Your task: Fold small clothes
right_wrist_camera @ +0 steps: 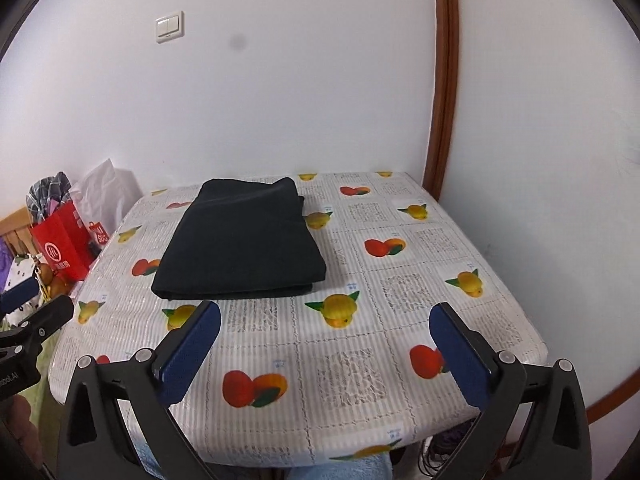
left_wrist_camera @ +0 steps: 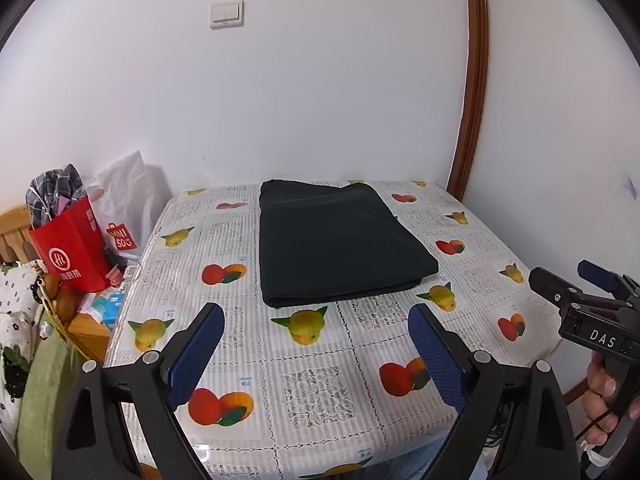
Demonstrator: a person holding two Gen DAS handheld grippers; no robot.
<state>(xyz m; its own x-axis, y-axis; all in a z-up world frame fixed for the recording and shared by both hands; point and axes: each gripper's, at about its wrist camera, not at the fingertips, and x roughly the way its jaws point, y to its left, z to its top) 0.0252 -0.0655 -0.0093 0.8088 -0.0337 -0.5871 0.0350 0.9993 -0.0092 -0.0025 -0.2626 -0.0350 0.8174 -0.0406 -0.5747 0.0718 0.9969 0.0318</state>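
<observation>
Dark garment [left_wrist_camera: 340,240] lies folded into a flat rectangle on the table [left_wrist_camera: 320,384], toward the far edge, left of centre in the right wrist view; its folded edge faces the near side, layers visible at its near edge; nothing touching it.

Left hand-held gripper [left_wrist_camera: 316,344]: jaws spread wide, blue pads [left_wrist_camera: 196,356] apart, nothing between them; it hangs above the table's near part, clear of the garment.

Right hand-held gripper [right_wrist_camera: 324,348]: jaws also wide, nothing in them, over the table's near edge; well apart from the garment. In the left wrist view the right hand-held gripper shows at the right edge beyond the table's right side, a hand [left_wrist_camera: 608,396] on its grip.

Table carries a fruit-print cloth [right_wrist_camera: 360,380]; it sits in the wall corner. Off the table's left edge: red paper bag [left_wrist_camera: 72,248] stuffed with checked fabric, white plastic bag [left_wrist_camera: 124,200] behind it; light switch [left_wrist_camera: 227,13] on the far wall.
</observation>
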